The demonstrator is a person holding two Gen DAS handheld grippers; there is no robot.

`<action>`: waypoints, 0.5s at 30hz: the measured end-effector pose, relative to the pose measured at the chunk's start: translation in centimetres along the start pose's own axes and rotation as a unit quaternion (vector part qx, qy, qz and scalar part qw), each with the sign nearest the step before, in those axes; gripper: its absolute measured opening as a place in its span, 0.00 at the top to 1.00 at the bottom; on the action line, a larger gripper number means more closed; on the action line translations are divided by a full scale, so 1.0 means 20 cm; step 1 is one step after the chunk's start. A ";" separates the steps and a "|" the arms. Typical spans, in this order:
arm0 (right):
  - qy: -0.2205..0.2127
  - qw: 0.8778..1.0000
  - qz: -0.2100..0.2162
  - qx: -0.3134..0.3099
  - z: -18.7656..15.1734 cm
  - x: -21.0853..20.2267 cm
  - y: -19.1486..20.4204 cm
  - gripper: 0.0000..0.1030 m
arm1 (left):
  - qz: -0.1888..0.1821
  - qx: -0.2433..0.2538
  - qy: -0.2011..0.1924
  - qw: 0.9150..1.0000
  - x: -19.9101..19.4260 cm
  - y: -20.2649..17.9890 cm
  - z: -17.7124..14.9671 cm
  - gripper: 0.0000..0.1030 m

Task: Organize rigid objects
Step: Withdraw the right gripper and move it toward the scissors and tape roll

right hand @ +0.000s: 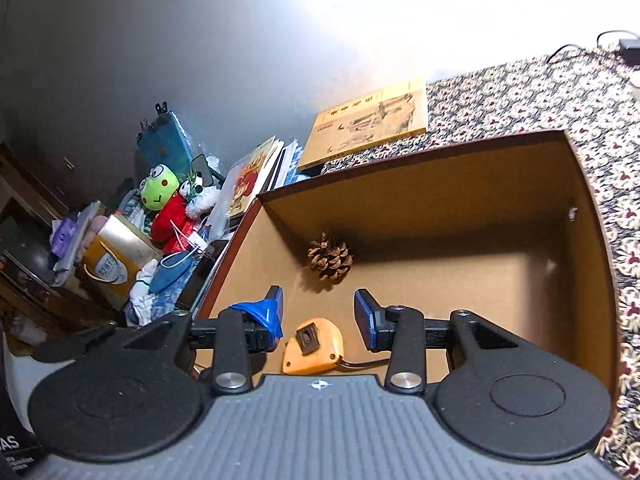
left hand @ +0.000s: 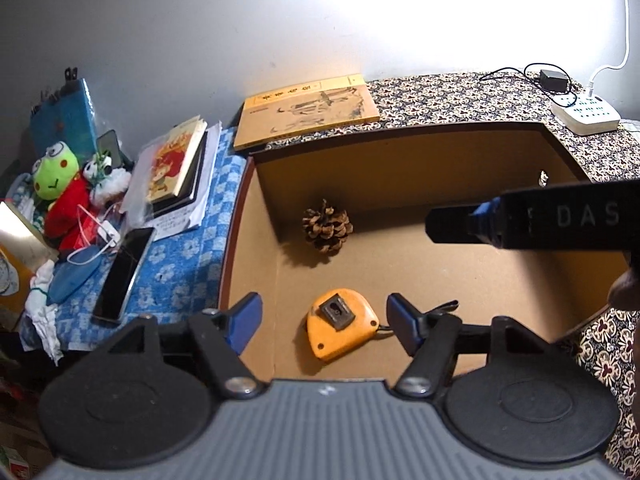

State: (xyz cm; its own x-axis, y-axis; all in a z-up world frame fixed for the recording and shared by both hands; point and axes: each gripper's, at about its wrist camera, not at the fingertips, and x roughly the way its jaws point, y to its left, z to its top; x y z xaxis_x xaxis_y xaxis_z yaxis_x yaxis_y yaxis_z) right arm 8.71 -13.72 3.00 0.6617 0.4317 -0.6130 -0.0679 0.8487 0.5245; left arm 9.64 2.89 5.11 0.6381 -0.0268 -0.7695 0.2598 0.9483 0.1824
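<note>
Hovering both grippers — left (left hand: 324,322), right (right hand: 319,312), fingers spread, empty — I see the tape measure (left hand: 341,324) in the box's (left hand: 400,168) near-left corner: rigid, smooth; I'd pinch its flat sides.

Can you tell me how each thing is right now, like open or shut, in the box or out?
Left tongs: open, holding nothing.
Right tongs: open, holding nothing.
Cardboard box: open on top.
Pine cone: in the box, near the back wall.
Orange tape measure: in the box, lying flat.
Yellow book: shut, lying outside the box.
Phone: screen dark, lying on the blue cloth.
</note>
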 end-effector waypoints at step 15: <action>-0.026 1.000 -0.010 -0.010 -0.13 -0.18 0.08 0.77 | 0.008 -0.018 0.004 1.000 -0.16 -0.01 -0.11 0.31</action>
State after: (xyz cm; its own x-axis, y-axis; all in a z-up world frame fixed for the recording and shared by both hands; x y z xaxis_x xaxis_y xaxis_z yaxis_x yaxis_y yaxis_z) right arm 4.20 -13.24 4.51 0.7011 0.3980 -0.5917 -0.0681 0.8633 0.5000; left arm 5.99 3.43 6.12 0.6364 -0.0098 -0.7713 0.2236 0.9593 0.1723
